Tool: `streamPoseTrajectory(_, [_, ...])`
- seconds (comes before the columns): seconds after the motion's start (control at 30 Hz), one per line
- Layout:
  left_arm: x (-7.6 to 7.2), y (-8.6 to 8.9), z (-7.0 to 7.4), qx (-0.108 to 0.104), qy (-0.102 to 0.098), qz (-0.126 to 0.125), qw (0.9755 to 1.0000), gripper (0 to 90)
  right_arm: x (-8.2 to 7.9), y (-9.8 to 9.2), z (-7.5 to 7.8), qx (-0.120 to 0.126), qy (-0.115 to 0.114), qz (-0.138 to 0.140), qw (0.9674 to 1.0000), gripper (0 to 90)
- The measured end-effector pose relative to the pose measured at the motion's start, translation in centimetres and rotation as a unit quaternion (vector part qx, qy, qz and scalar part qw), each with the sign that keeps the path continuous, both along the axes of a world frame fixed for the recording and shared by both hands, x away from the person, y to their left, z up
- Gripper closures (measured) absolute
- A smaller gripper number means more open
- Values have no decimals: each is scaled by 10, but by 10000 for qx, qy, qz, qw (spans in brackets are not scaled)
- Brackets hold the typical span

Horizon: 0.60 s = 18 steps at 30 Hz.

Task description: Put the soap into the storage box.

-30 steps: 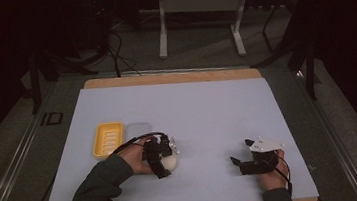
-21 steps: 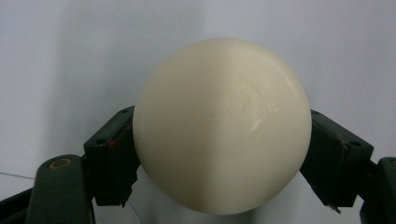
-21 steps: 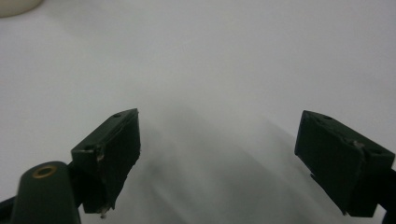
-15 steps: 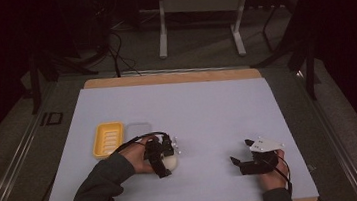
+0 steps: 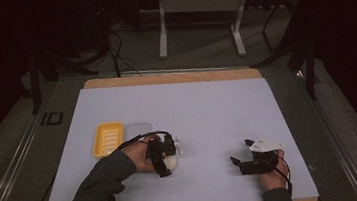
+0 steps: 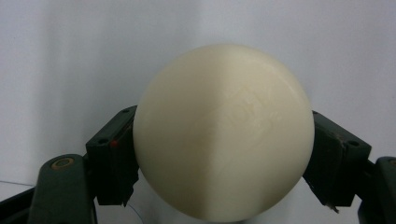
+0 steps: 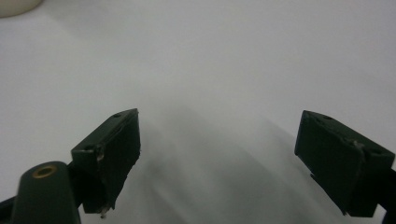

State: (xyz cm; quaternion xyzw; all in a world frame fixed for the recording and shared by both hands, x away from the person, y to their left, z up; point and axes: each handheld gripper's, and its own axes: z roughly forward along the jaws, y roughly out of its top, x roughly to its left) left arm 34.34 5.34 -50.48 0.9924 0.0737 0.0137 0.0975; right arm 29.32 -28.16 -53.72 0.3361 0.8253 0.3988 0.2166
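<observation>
Soap bar (image 6: 223, 133), cream, rounded, sits between jaws of left gripper (image 5: 165, 157), both pads pressed against its sides; jaws just been closing onto it. Bar rests on pale sheet (image 5: 207, 107) covering table, just right of yellow soap dish (image 5: 108, 138). Right gripper (image 7: 219, 154) well apart near right front of sheet, jaws spread wide, nothing between them.

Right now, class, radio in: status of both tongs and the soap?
Left tongs clamped on cream soap bar. Right tongs open, empty. Yellow soap dish beside it, nothing between.
</observation>
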Motion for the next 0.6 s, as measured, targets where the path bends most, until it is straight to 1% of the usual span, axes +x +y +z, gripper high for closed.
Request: streamPoseTrajectory(0.6, [2, -4, 1, 116, 45, -23, 9999, 243, 0, 0, 0, 0, 2, 3, 10000, 141])
